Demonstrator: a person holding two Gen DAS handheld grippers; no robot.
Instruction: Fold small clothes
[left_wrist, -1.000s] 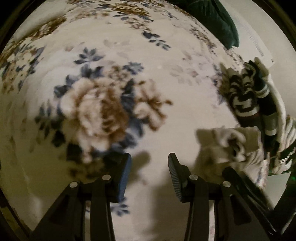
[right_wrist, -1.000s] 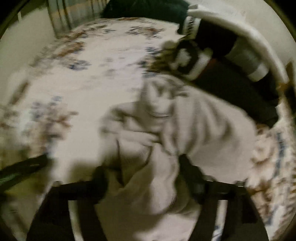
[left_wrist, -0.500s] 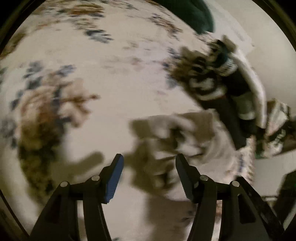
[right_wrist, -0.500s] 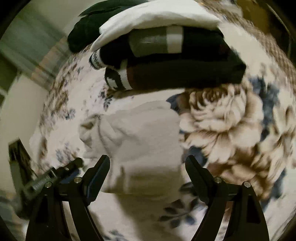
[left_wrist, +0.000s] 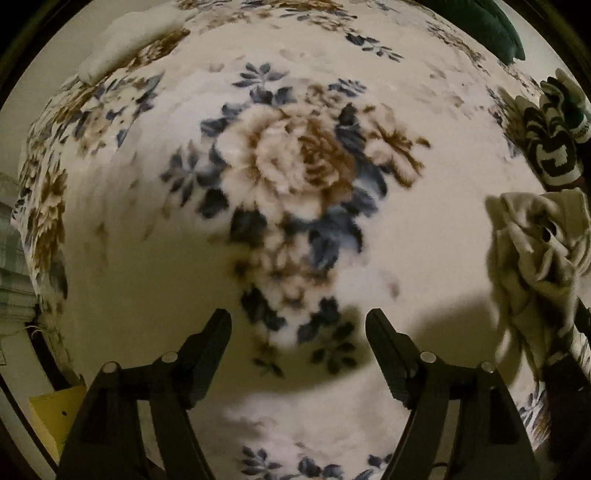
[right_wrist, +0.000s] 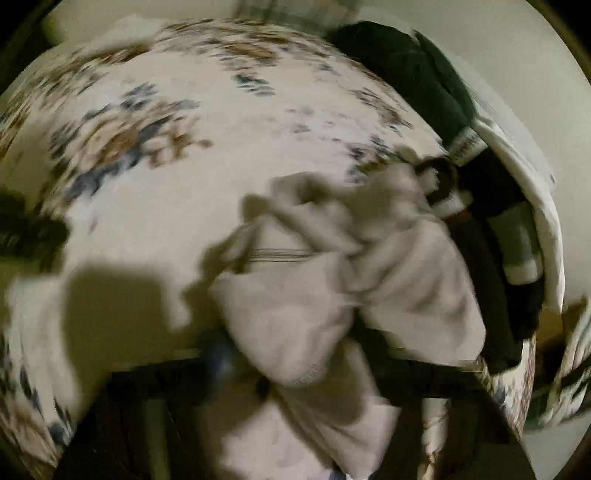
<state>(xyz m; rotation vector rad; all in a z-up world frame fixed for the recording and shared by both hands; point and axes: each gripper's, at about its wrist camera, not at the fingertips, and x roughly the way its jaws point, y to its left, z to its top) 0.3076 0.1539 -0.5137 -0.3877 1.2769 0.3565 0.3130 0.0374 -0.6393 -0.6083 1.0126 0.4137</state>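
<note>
- Lying at the far left edge of the left wrist view: a yellow box (left_wrist: 51, 417), below the hanging side of the flowered blanket (left_wrist: 147, 266).
- Resting on the blanket's upper left corner: a pale folded cloth (left_wrist: 125, 40).
- Hanging over the big brown and blue flower print: the left tongs (left_wrist: 298, 332), jaws spread wide after just opening, nothing between them, only bare blanket showing in the gap.
- Casting a dark shadow on the blanket just right of those jaws.
- Bunching at the right edge of that view: a crumpled grey garment (left_wrist: 535, 251), well apart from the left tongs, looking lifted off the blanket.
- Sitting above it at the right edge: a pile of black and white striped clothes (left_wrist: 554, 147), with a dark green cloth (left_wrist: 498, 29) further up.
- Showing blurred in the right wrist view: the right tongs (right_wrist: 291, 354), jaws just closing, narrowed on the grey garment (right_wrist: 332, 280), cloth filling the gap and spilling down over it.
- Lying beside the garment on the right: the dark striped pile (right_wrist: 498, 258), touching or overlapping it; too smeared to say which.
</note>
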